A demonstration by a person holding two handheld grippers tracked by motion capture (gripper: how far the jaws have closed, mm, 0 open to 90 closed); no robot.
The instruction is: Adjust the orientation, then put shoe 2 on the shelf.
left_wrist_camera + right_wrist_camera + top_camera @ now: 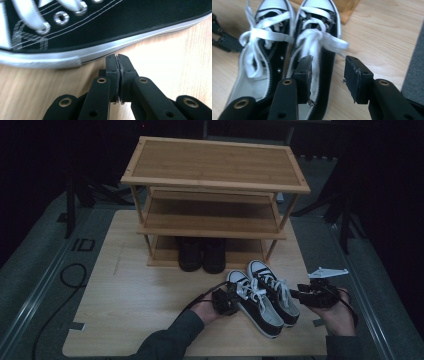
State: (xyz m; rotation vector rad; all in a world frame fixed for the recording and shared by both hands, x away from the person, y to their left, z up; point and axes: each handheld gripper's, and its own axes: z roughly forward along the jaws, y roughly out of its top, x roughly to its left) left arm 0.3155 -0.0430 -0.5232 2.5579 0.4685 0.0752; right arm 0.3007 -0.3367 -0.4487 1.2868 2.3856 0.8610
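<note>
Light wood board (pixel 130 285) on the table carries a three-tier bamboo shoe rack (pixel 215 167) at the back; a dark pair of shoes (pixel 201 254) sits on its bottom shelf, toes toward the person. In front of the rack, a pair of black canvas sneakers w/ white laces & toe caps lies side by side: left sneaker (pixel 252 302) & right sneaker (pixel 274 290), toes pointing at the rack. Left gripper (pixel 226 300), held in the left hand (pixel 206 311), sits low at the outer side of the left sneaker; in the left gripper view its jaws are pressed together w/ nothing between, tips just beside the white sole edge (pixel 75 53). Right gripper (pixel 312 295), in the right hand (pixel 340 316), is at the outer side of the right sneaker; the right gripper view shows its jaws spread wide, straddling that shoe's outer wall (pixel 327 75), one pad over the opening, one outside, holding nothing.
</note>
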